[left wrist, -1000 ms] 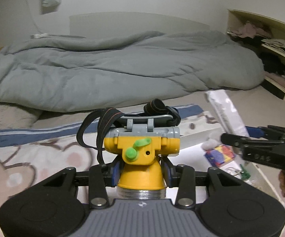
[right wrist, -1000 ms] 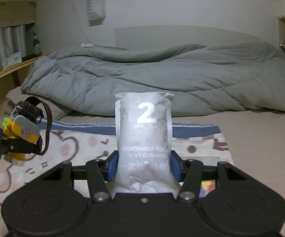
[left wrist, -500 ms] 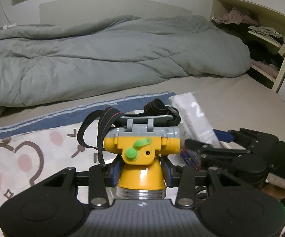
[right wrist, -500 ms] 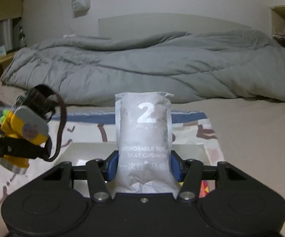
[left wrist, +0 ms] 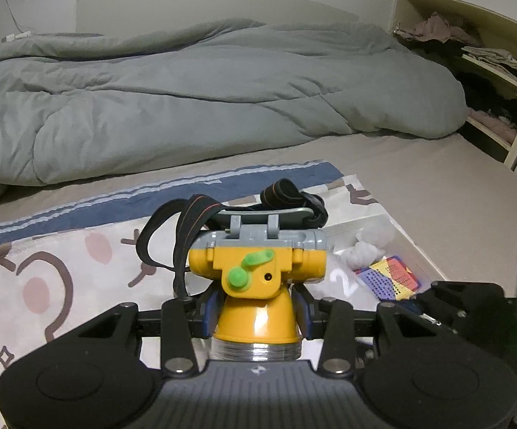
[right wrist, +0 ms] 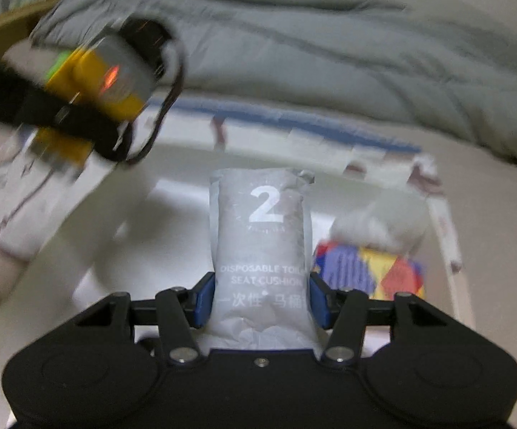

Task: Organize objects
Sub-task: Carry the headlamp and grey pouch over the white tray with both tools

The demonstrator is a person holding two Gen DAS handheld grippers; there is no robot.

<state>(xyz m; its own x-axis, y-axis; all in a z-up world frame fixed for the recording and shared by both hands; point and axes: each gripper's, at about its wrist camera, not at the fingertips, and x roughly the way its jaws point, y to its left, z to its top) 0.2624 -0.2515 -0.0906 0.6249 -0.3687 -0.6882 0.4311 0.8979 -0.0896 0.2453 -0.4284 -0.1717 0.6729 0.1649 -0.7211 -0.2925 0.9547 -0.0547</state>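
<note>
Now: your left gripper (left wrist: 256, 307), fingers clamped on yellow headlamp (left wrist: 257, 271), above patterned sheet (left wrist: 43, 279) beside white tray (left wrist: 406, 241). Your right gripper (right wrist: 260, 296), fingers gripping grey pouch (right wrist: 262, 250) marked "2", over tray, near colourful packet (right wrist: 369, 275). Right view blurred.

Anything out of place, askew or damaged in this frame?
Nothing stands out. The left gripper holds the yellow headlamp, the right gripper holds the seat-cushion packet above the white tray.
</note>
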